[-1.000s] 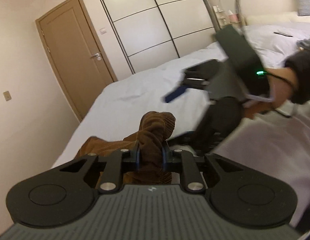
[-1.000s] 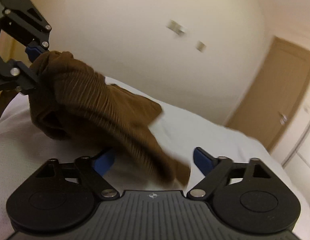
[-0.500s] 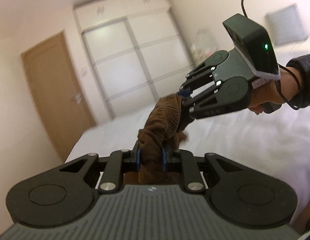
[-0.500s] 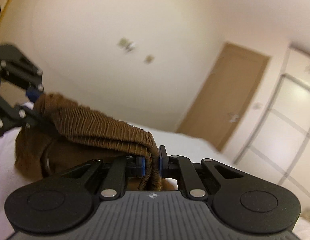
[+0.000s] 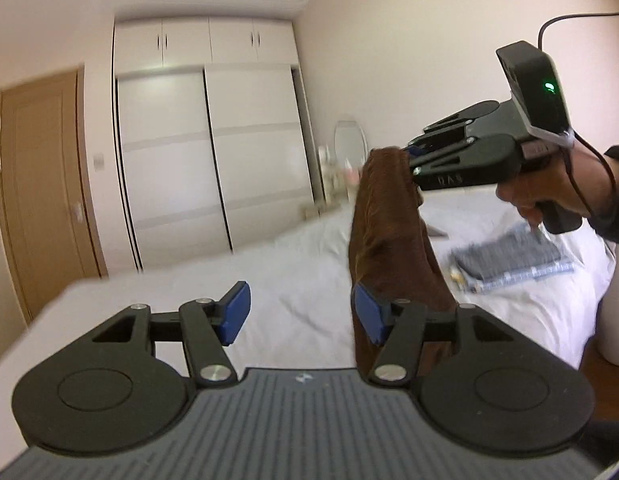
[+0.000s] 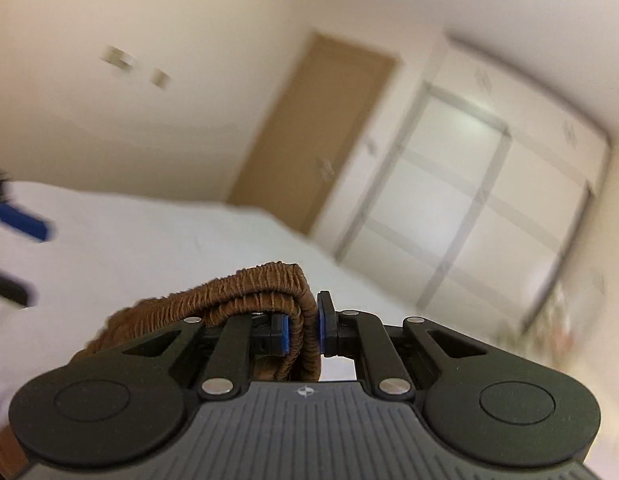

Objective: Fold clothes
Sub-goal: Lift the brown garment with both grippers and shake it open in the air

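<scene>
While my right gripper (image 6: pixel 299 330) clamps the brown garment's (image 5: pixel 389 224) waistband at centre frame, I should regrip the hanging edge with my spread-open left gripper (image 5: pixel 299 314).

the only lettering stands on the side of the right gripper (image 5: pixel 407 156), seen from the left wrist view: pale raised characters that look like "das", too blurred to be sure. a small round emblem, not letters, marks the grey ribbed body of each gripper. nothing else carries legible text.
</scene>
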`<state>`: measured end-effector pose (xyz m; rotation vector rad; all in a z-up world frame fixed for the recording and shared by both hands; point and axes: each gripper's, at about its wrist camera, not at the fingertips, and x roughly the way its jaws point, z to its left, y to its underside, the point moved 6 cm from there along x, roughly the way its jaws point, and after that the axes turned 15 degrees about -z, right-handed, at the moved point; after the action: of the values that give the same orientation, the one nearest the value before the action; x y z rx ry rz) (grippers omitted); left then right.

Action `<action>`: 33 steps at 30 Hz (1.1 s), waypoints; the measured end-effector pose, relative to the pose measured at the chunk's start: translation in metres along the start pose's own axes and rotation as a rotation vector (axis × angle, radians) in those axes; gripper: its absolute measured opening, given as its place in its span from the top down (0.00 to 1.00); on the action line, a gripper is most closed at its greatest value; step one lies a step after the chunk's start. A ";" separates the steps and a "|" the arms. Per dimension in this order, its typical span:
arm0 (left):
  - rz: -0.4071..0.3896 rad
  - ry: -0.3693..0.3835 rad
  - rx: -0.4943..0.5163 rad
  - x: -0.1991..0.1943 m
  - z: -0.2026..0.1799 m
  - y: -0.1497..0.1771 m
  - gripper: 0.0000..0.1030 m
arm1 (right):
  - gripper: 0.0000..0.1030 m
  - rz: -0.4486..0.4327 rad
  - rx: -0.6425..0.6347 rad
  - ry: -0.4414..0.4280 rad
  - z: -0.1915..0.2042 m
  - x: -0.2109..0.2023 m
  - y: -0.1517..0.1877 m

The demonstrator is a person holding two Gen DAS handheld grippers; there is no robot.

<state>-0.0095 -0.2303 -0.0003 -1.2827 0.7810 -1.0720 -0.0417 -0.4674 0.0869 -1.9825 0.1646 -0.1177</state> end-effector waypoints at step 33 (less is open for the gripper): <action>-0.305 -0.030 0.202 0.004 -0.029 -0.146 0.93 | 0.90 -0.231 -0.034 0.208 -0.060 -0.184 -0.042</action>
<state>-0.0617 -0.2380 0.1392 -1.2653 0.4486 -1.3365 -0.2302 -0.4737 0.1487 -2.0160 0.0713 -0.4732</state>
